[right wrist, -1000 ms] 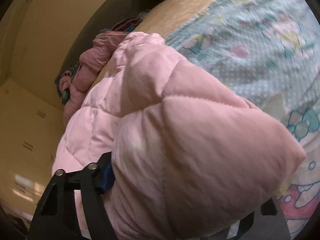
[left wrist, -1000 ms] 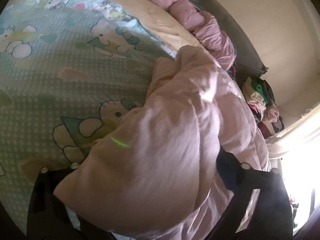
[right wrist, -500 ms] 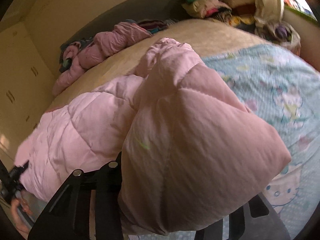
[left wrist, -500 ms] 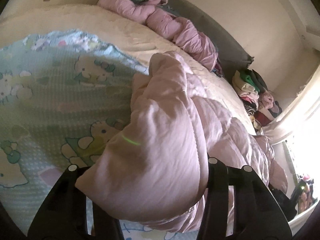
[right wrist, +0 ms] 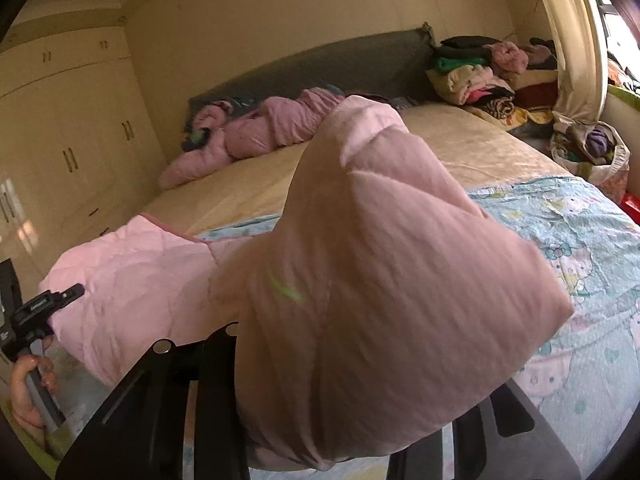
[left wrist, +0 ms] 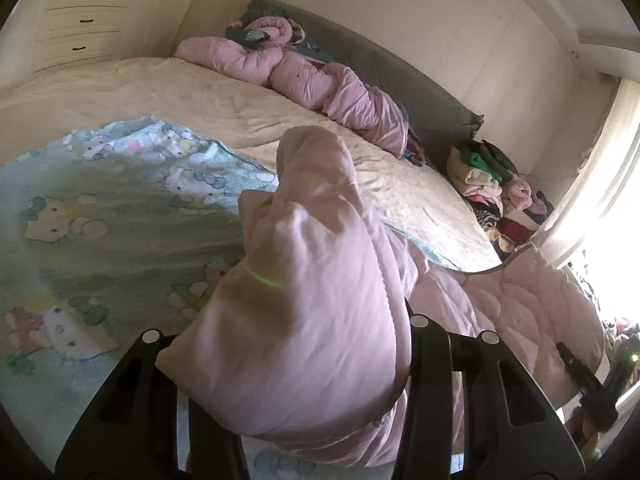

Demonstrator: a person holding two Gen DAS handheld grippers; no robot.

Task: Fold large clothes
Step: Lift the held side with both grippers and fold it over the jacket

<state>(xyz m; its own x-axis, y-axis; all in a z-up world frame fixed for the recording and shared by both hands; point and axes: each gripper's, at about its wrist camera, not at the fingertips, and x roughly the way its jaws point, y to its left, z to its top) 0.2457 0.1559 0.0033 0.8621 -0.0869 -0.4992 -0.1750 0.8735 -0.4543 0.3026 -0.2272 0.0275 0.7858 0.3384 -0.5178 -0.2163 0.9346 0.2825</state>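
Left wrist view has the left gripper [left wrist: 296, 392] pinching a bunched corner of the pink quilt [left wrist: 312, 320], the fabric bulging up between its two black fingers [left wrist: 424, 384] and hiding their tips. From that corner the quilt trails right along the bed's near edge, toward the other gripper [left wrist: 588, 384], seen here only as a dark shape at the right rim. Under the quilt lies a pale blue cartoon sheet [left wrist: 100, 216] that covers the near part of the bed [left wrist: 200, 96]; beyond it the cream cover is bare up to a rolled purple duvet [left wrist: 320, 80] against the grey headboard [left wrist: 400, 76]. A pile of clothes [left wrist: 492, 184] sits at the bed's far right corner, and drawers [left wrist: 76, 28] show at upper left. Right wrist view has the right gripper [right wrist: 352, 408] likewise clamped on a thick wad of the quilt [right wrist: 380, 280], which fills most of the picture and covers the finger ends. Only this view shows the person's hand [right wrist: 28, 384] on the left gripper's handle [right wrist: 36, 312] at the left rim, with the quilt's span [right wrist: 132, 280] stretched between the two grips. It also shows a wardrobe [right wrist: 68, 128] along the left wall, a curtain [right wrist: 576, 48] by the window, and a bag of clothes [right wrist: 592, 148] beside the bed's far right corner.
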